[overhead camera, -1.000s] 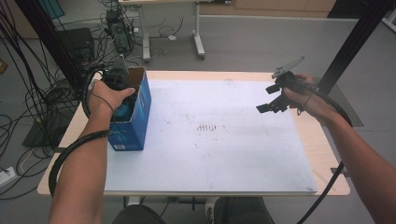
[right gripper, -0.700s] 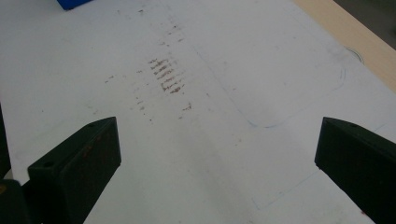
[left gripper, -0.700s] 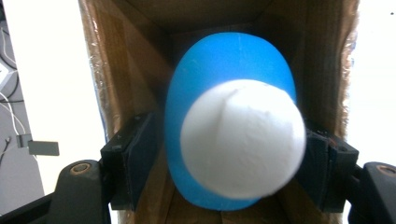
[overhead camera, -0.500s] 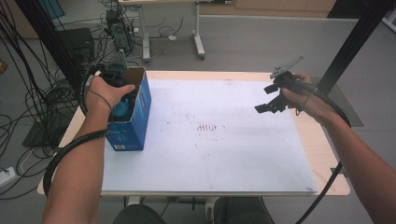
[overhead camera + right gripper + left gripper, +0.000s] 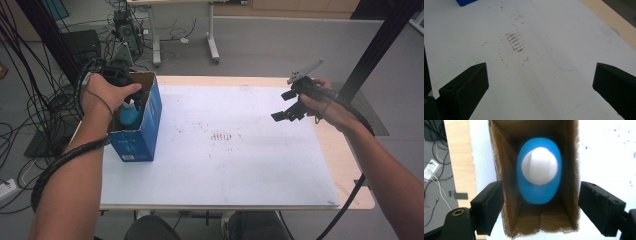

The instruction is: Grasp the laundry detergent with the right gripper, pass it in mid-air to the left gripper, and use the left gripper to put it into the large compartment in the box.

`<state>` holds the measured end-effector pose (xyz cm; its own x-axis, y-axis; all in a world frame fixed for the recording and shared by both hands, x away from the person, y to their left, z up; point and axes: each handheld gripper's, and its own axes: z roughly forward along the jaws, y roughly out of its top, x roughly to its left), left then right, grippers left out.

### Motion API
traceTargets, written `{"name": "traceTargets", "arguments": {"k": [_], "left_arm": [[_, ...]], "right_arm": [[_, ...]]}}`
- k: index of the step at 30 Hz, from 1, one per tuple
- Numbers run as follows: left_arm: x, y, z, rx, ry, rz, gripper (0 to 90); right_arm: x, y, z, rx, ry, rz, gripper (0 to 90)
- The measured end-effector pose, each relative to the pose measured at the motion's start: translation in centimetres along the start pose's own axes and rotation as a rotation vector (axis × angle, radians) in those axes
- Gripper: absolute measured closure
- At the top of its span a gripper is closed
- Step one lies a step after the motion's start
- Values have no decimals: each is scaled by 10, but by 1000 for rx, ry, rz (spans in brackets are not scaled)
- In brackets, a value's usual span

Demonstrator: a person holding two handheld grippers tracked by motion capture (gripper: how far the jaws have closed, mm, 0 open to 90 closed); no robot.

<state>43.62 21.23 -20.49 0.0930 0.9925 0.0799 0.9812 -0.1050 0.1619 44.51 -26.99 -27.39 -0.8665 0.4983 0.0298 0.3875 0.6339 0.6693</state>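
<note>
Spreading beneath both claws is the bench, its white sheet smudged with brown marks that are lying ahead of the right claw in the right gripper view. That claw is hovering off the bench's far right part, well apart from the work, and its jaws are standing wide with nothing between them.

Standing directly under the left claw is the blue cardboard box, top flaps open, near the bench's left edge. In the left gripper view the claw is looking straight down into it, and the two black jaws are sitting outside the box's side walls, one on each side.

Resting inside the box, below and between those jaws, is the blue bottle with a white cap, upright and seen from above. The left claw's jaws have just been opening, and they are now standing about half spread and touching nothing: the bottle is lying well below them, free of any grip. Compared with a second ago, the left hand is sitting higher over the box mouth.

By my reading, the bottle is now delivered into the box and let go, so the placing step looks finished; what is remaining is clearing the left claw away from the opening without catching the flaps.
</note>
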Motion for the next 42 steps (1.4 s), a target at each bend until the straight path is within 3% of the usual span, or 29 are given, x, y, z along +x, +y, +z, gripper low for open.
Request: {"name": "traceTargets", "arguments": {"k": [8,18,31,42], "left_arm": [[-22,1,-18,-50,-32,64,165],[-61,4,-18,-55,-85,157,130],[-110,9,-26,-101,-133,242,117],[-128,10,-13,-86,-162,280,117]], "right_arm": [[2,4,1,18,-8,-3,2],[1,11,5,42,-13,-17,2],[-9,11,3,76,-45,-6,2],[-15,14,1,117,-69,-12,2]]}}
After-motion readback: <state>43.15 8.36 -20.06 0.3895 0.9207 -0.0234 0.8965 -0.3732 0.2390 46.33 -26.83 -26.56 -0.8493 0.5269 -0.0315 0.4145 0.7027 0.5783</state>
